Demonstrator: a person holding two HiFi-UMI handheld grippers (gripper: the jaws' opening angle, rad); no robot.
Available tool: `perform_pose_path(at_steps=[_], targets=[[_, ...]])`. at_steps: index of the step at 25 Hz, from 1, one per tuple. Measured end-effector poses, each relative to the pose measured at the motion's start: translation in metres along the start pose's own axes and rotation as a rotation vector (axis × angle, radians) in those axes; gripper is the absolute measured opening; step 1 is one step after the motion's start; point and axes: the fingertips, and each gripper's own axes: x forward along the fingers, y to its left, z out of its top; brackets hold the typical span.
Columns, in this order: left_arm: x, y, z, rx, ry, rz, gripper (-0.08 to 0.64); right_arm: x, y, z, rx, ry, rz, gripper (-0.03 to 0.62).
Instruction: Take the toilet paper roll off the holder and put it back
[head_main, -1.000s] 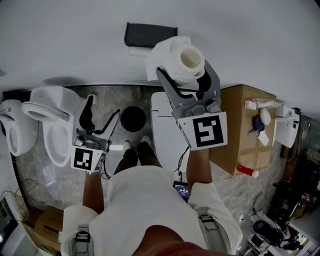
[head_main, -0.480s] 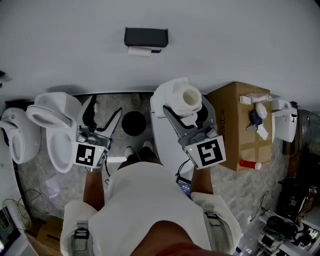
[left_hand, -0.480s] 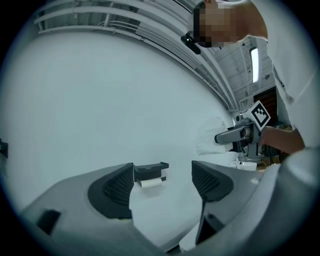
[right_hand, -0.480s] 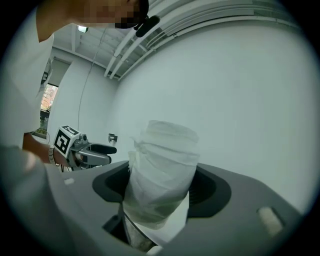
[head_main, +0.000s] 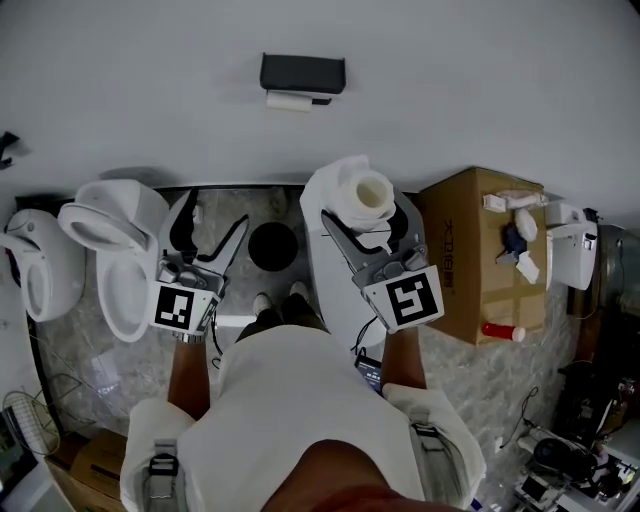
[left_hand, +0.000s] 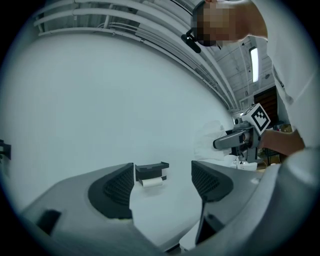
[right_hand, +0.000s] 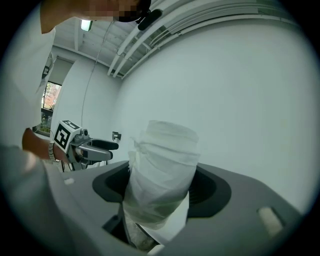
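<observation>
In the head view, we see the holder on the wall with no big roll on it. Our right gripper squeezes the toilet paper roll, well apart from the holder. Our left gripper is spread wide and holds nothing.

In the left gripper view, the jaws stand apart, and the holder shows far off between them.

In the right gripper view, the jaws pinch the roll on both sides.

So the roll is off. We think it must yet go back on.
</observation>
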Motion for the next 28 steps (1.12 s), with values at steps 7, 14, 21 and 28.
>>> perform_pose_path(at_steps=[7,14,21,28], targets=[[0.002,-0.002,-0.002,-0.01,0.002,-0.002,0.348,0.011,-0.012,0.012,-0.021,-0.005,-0.023,0.334],[0.004,-0.001,-0.006,-0.046,0.006,0.026,0.348,0.065,-0.046,0.028,-0.083,-0.03,-0.029,0.333],[0.014,0.008,-0.021,-0.054,0.026,0.042,0.348,0.126,-0.074,0.028,-0.087,-0.036,-0.021,0.333],[0.03,0.018,-0.038,-0.062,0.054,0.05,0.347,0.185,-0.106,0.006,-0.079,0.004,-0.023,0.333]])
